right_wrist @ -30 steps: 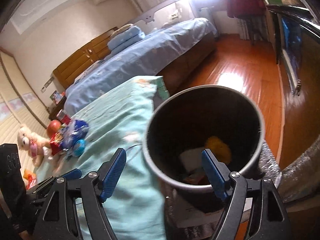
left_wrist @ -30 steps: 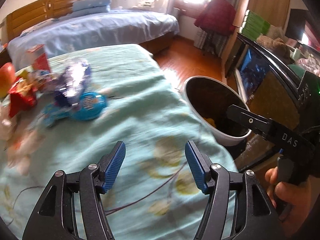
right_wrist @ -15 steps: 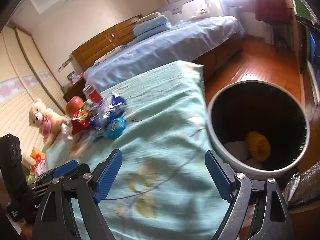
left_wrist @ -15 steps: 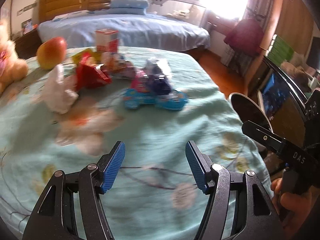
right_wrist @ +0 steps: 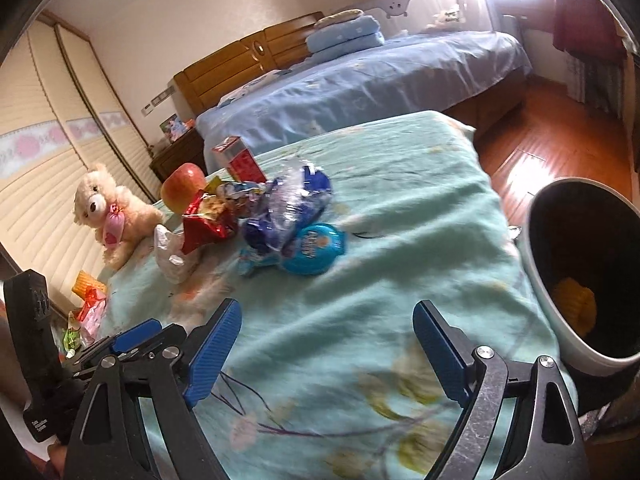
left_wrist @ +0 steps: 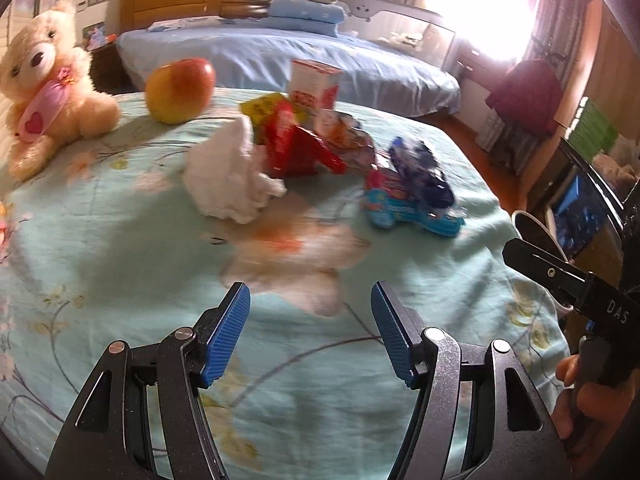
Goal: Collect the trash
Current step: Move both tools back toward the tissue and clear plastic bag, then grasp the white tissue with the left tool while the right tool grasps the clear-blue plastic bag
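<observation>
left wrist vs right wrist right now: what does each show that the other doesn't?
Left wrist only: the hand holding the right tongs.
Right wrist only: the inside of the trash bin with a yellow item in it, plus wrappers at the bed's far-left edge.
Both: teddy bear, apple, crumpled tissue, red wrapper, blue packet, and open left tongs.
</observation>
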Available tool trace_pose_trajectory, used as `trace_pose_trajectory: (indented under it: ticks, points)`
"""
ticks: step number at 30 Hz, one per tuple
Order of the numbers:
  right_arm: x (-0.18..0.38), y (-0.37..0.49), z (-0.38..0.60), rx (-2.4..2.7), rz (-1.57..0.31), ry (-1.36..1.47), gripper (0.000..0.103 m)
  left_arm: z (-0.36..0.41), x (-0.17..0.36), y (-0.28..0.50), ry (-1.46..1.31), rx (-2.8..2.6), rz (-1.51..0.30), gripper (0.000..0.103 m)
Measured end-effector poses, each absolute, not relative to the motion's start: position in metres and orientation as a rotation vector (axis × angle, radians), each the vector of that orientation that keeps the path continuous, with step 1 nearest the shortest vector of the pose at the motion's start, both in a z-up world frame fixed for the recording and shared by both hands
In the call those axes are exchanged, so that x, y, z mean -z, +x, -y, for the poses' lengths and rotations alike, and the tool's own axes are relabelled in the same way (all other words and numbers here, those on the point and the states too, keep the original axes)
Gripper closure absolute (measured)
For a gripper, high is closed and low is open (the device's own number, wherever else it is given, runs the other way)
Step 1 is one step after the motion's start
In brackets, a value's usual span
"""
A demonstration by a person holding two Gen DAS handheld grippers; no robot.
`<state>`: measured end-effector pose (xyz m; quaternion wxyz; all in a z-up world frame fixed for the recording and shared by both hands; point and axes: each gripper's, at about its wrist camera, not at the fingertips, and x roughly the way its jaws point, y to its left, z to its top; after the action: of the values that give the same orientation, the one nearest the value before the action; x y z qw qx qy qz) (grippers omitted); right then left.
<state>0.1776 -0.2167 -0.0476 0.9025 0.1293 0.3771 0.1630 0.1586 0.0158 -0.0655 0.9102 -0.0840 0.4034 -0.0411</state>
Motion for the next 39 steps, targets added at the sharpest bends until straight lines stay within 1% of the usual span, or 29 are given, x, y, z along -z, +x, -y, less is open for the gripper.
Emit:
trace_pose_trajectory:
  ticks: [18,20,24,25,27,28,29,30,31,35,39]
  points:
    - [0.042,0.218,0.170,-0.324,-0.726,0.161,0.015,-0.062,0.058,0.202,-0.217,-0.040,-0.795,0.039]
    - [0.042,0.224,0.166,-0.325,-0.729,0.158,0.019,-0.064,0.059,0.209,-0.224,-0.041,-0.798,0.039]
    - [0.047,0.238,0.160,-0.326,-0.749,0.159,0.023,-0.064,0.064,0.222,-0.214,-0.053,-0.817,0.039]
    - [0.047,0.238,0.160,-0.326,-0.749,0.159,0.026,-0.065,0.066,0.224,-0.219,-0.054,-0.821,0.039]
    - [0.051,0.242,0.158,-0.328,-0.763,0.162,0.034,-0.067,0.070,0.228,-0.234,-0.047,-0.836,0.043]
    - [0.054,0.245,0.158,-0.329,-0.771,0.163,0.045,-0.068,0.072,0.230,-0.244,-0.039,-0.842,0.057]
    - [0.056,0.245,0.158,-0.332,-0.773,0.163,0.057,-0.070,0.074,0.231,-0.258,-0.022,-0.852,0.066]
    - [0.056,0.245,0.158,-0.332,-0.773,0.163,0.059,-0.070,0.075,0.231,-0.263,-0.015,-0.852,0.068]
    - [0.056,0.244,0.159,-0.337,-0.772,0.165,0.059,-0.070,0.074,0.229,-0.264,-0.011,-0.845,0.075]
    - [0.054,0.240,0.160,-0.348,-0.763,0.161,0.063,-0.068,0.070,0.222,-0.251,-0.020,-0.829,0.078]
    - [0.051,0.230,0.164,-0.358,-0.754,0.162,0.064,-0.072,0.065,0.207,-0.271,-0.018,-0.814,0.078]
